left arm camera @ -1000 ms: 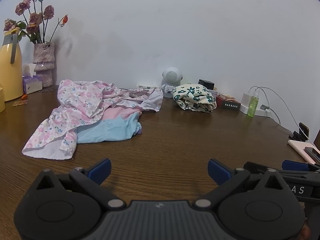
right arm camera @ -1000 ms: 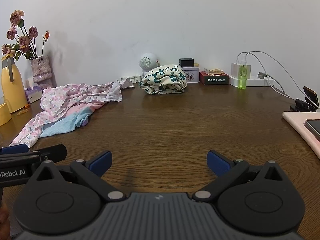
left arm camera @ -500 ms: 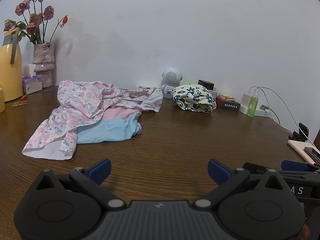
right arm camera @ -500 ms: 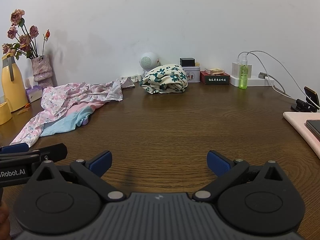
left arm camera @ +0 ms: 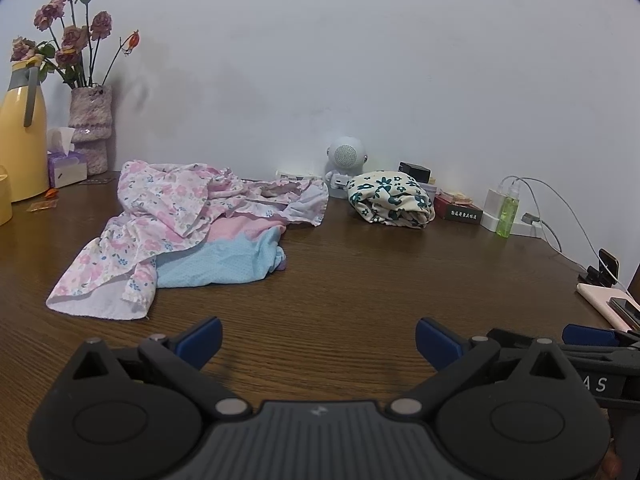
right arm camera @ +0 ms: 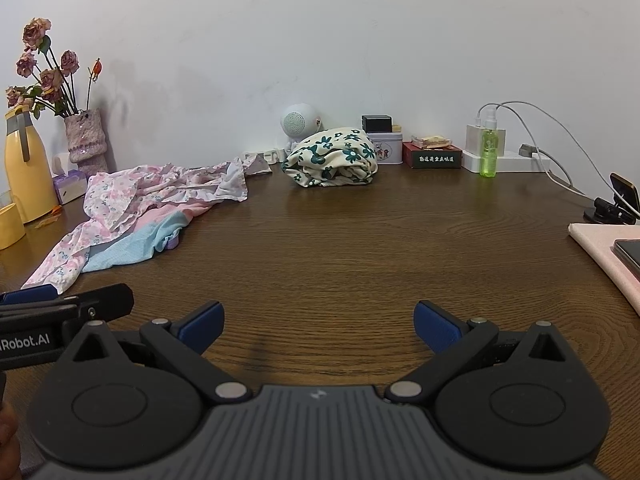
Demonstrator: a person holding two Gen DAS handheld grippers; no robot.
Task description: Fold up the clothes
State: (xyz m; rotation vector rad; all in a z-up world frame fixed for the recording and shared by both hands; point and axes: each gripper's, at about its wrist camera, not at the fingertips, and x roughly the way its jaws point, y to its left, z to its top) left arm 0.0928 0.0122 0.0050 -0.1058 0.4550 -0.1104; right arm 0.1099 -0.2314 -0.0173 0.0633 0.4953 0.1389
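Both grippers, left gripper [left arm camera: 318, 338] and right gripper [right arm camera: 318, 322], hover with fingers spread wide, empty, over bare brown wooden counter [right arm camera: 360, 248]; crumpled pink floral garment [left arm camera: 160, 220] atop pale blue cloth [left arm camera: 224, 258] lies far-left, presumably awaiting pickup.

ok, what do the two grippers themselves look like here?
Both match: the left gripper and right gripper have a matte black body with round pivot discs, silver pins, a ribbed grey centre plate and blue-padded fingers. The left gripper's side carries white "Robot.AI" lettering.
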